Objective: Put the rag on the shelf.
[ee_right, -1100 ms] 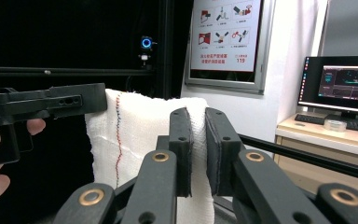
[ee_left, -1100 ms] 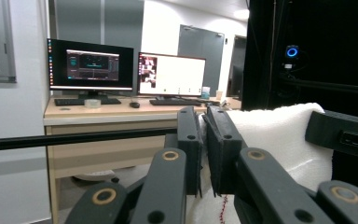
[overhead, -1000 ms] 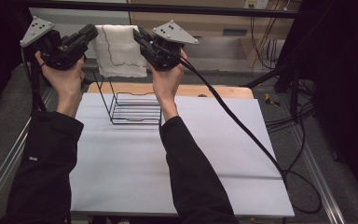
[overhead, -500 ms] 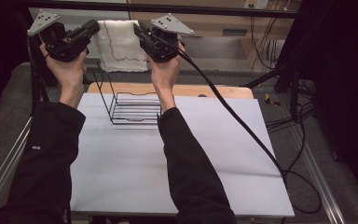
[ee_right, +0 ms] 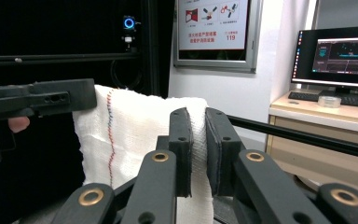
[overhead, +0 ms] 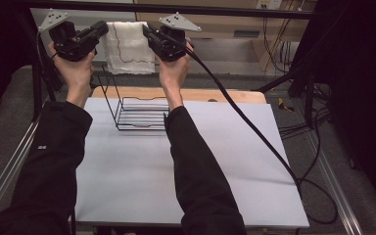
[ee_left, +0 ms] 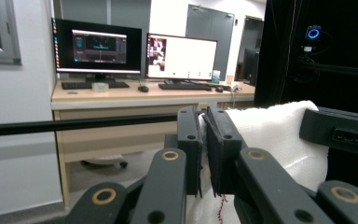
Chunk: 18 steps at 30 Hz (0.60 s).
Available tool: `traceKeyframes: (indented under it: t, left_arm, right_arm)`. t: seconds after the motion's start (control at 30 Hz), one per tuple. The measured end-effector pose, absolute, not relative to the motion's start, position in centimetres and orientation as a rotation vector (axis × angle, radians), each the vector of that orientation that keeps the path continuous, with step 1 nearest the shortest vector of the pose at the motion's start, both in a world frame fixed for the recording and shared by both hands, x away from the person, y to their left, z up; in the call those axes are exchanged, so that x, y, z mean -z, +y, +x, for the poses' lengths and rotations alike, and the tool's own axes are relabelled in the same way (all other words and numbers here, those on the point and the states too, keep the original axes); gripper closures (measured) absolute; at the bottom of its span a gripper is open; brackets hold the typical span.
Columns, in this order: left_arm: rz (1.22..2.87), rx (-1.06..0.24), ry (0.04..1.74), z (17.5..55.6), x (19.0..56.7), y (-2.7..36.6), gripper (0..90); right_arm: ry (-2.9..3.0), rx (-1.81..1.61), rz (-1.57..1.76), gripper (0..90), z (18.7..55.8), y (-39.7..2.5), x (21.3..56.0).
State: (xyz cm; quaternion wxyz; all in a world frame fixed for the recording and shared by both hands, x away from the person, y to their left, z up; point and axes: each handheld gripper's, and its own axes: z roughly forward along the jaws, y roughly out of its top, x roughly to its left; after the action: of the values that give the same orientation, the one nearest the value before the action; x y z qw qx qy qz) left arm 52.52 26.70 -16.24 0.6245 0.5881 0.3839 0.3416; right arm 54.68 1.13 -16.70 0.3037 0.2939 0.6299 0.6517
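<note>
- White cloth [overhead: 129,47]: held up high beyond the table's far edge, stretched between both grippers, hanging flat; likely spread for draping or folding
- Left gripper [overhead: 98,30]: jaws pressed nearly together, pinching the cloth's upper left edge
- Right gripper [overhead: 149,33]: jaws pinching the upper right edge
- Wire rack [overhead: 139,115]: on the grey table [overhead: 215,161], below the cloth, untouched

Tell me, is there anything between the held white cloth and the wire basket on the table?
Nothing visible. The white cloth hangs between the left tool and right tool, above the wire basket, with open air below.
</note>
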Motion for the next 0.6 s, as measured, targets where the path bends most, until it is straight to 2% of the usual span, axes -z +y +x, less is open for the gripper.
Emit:
traceKeyframes:
  t: [0.6]
  left_arm:
    - [1.385, -0.763, 0.890, 51.9, 18.9, 27.7, 84.2]
  right_arm:
    - [1.739, -1.670, 0.761, 81.9, 54.4, 1.7, 18.2]
